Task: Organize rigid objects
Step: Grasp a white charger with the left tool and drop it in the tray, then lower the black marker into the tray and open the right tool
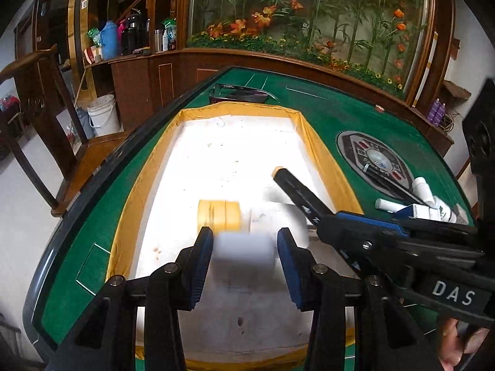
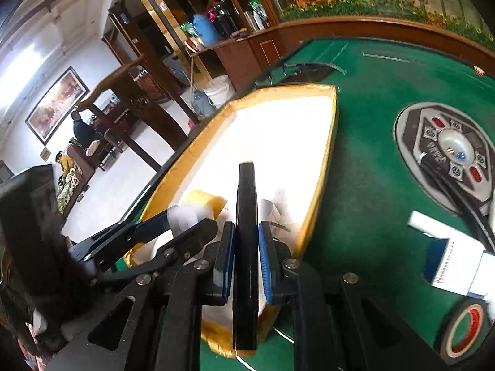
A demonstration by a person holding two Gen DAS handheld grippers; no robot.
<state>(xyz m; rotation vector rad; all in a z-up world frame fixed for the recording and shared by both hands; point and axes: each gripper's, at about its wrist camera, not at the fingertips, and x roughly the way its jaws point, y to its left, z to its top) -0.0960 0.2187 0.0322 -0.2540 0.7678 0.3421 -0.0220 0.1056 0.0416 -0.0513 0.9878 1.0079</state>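
A white tray with yellow taped rim (image 1: 312, 142) lies on the green table (image 1: 312, 108). My left gripper (image 1: 245, 258) holds a blurred white block (image 1: 244, 252) between its jaws, low over the tray; it also shows in the right wrist view (image 2: 185, 216). A yellow tape roll (image 1: 219, 215) lies in the tray just beyond it. My right gripper (image 2: 246, 258) is shut on a long black flat bar (image 2: 246, 210) that points out over the tray (image 2: 321, 167); the bar also shows in the left wrist view (image 1: 297, 191).
To the right on the green table lie white tubes and boxes (image 1: 430, 205), a blue-and-white box (image 2: 454, 266), a red-cored tape roll (image 2: 464, 330) and the table's round centre panel (image 2: 448, 151). A wooden chair (image 1: 37, 117) stands left of the table.
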